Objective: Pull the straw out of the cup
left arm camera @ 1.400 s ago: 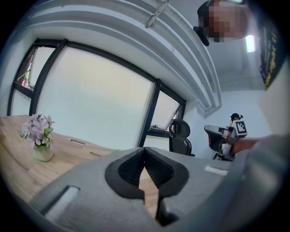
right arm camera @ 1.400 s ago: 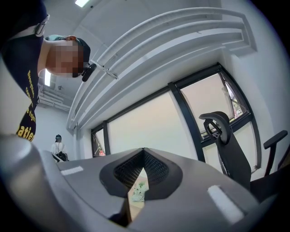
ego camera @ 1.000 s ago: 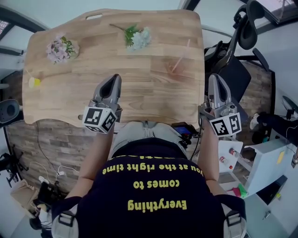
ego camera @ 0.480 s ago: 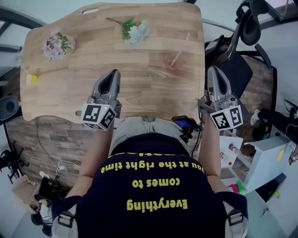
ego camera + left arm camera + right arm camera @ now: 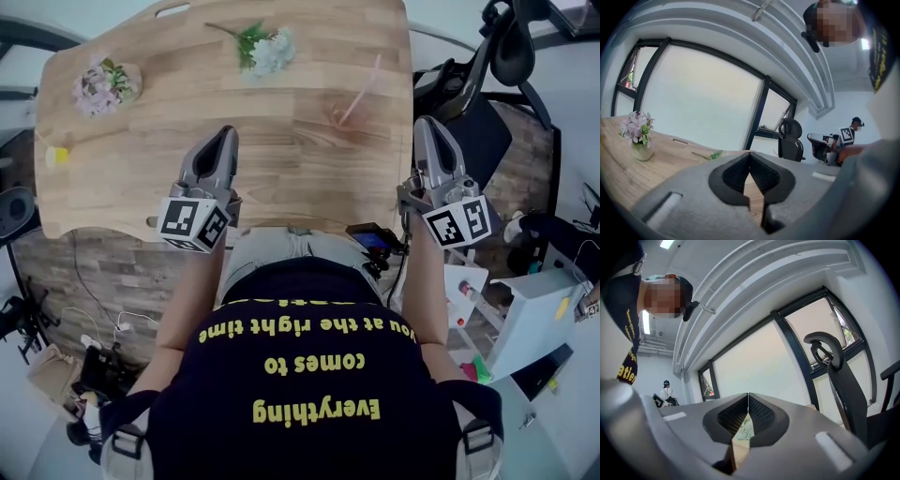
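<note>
A clear cup [image 5: 339,112] stands on the right part of the wooden table [image 5: 141,178], with a pink straw [image 5: 366,82] leaning out of it toward the far right. My right gripper [image 5: 427,123] hovers by the table's right edge, nearer to me than the cup and to its right, clear of it. Its jaws are shut with nothing between them in the right gripper view [image 5: 748,395]. My left gripper [image 5: 228,132] is over the table's near middle, left of the cup, also shut and empty [image 5: 750,153].
A white and green flower sprig [image 5: 263,50] lies at the table's far side. Purple flowers in a small vase [image 5: 101,86] [image 5: 637,136] stand far left, and a yellow object [image 5: 56,155] is at the left edge. Black office chairs [image 5: 502,56] crowd the right side.
The right gripper has edged a little forward along the table's right edge. The head view has tipped, so the table sits higher in the picture. Both grippers stay shut.
</note>
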Motion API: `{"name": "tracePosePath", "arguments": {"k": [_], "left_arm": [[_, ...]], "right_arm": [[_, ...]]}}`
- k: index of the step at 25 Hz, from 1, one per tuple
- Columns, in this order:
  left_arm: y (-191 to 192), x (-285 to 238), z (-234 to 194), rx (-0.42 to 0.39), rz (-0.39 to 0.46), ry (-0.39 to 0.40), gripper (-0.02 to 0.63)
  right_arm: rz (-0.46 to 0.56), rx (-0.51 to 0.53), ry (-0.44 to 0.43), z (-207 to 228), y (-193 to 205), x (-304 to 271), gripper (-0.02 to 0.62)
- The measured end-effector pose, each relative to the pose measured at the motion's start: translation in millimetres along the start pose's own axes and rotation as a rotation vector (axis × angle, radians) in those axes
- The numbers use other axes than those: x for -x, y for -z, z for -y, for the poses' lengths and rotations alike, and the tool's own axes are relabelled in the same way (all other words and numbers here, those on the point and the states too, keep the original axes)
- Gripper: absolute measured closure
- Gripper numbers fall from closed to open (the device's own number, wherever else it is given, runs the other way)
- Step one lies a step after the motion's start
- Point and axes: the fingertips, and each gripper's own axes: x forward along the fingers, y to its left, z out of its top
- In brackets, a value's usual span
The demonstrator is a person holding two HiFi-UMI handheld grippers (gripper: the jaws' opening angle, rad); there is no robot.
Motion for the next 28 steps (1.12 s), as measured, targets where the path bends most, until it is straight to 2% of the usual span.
{"name": "tracePosePath", "arguments": {"k": [16,28], "left_arm": [[-1.7,-33.6,2.3,-0.012,-0.023,0.004,0.604],[-1.5,-36.9,-15.2,-0.011,-0.031,-0.043,0.604]], "right_arm": [[-0.076,-0.024,-0.034,24.6,22.7,-25.2,0.557],[-0.187,-0.049,-0.063,41.6,77.5,-62.2,0.499]]}}
